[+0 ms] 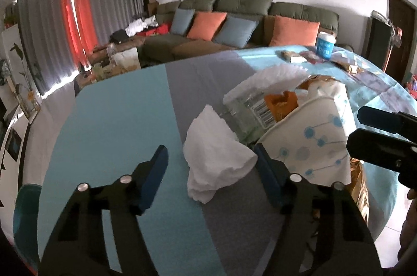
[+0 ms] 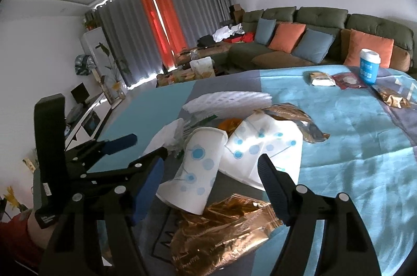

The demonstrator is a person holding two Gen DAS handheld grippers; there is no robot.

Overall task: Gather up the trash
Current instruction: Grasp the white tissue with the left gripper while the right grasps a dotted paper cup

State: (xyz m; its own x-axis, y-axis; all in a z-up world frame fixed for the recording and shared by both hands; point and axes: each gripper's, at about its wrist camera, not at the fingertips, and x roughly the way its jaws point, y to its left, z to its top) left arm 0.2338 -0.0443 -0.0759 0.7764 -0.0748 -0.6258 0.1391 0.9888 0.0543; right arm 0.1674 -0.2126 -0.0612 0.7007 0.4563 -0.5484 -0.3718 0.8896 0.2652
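A pile of trash lies on the table with a blue and grey cloth (image 1: 109, 119). A crumpled white tissue (image 1: 213, 156) lies between the fingers of my open left gripper (image 1: 211, 156), not gripped. Behind it are a clear plastic wrapper with a barcode (image 1: 250, 106) and a white paper cup with blue dots (image 1: 312, 140). My right gripper (image 2: 211, 166) is open over two crushed dotted paper cups (image 2: 192, 171) (image 2: 263, 148) and a gold foil wrapper (image 2: 221, 231). The left gripper (image 2: 122, 143) also shows in the right wrist view.
At the table's far side stand a blue cup with a white lid (image 2: 368, 66), snack packets (image 2: 322, 79) and another gold wrapper (image 2: 393, 98). A green sofa with cushions (image 2: 299, 41) and curtains (image 2: 161, 23) lie beyond the table.
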